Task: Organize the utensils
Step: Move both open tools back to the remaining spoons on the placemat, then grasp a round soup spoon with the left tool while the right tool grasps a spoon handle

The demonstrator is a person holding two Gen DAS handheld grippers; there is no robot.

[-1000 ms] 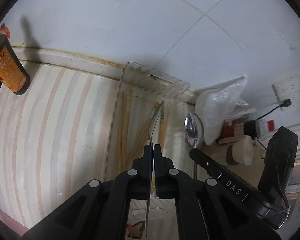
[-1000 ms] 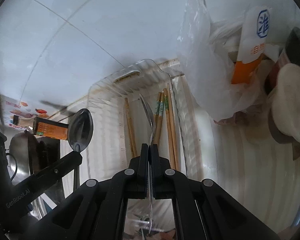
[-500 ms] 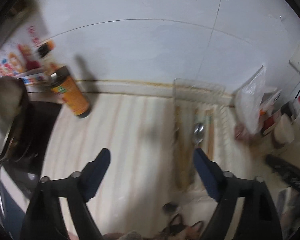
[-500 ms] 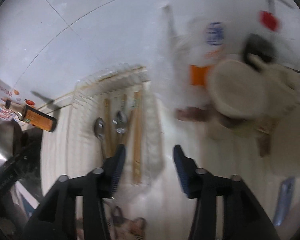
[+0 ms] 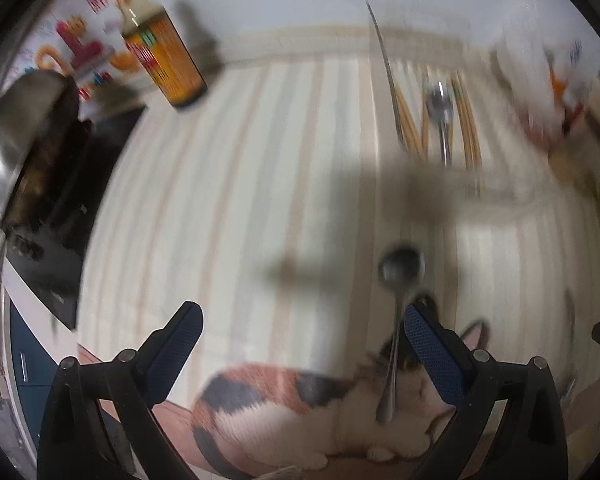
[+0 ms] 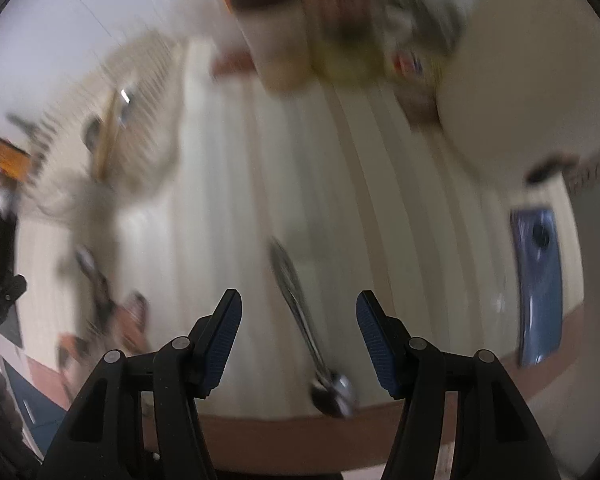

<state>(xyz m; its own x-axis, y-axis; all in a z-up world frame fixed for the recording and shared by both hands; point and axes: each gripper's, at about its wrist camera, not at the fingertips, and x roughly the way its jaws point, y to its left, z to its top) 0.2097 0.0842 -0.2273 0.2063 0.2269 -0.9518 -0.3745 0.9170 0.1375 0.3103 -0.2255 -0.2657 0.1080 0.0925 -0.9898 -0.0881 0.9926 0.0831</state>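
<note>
Striped mat (image 5: 260,160) | spoon (image 5: 396,320) beside left hand-held gripper (image 5: 302,340) right finger

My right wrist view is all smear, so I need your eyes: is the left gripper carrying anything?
Observer: No. The left gripper is open, its jaws have just been opening, and a loose spoon lies ungripped on the striped mat between its fingers.
Operator: Anything in the tray?
Observer: The clear tray holds chopsticks and a second spoon.
Operator: What's to the left of it?
Observer: A sauce bottle stands by the wall.
</note>
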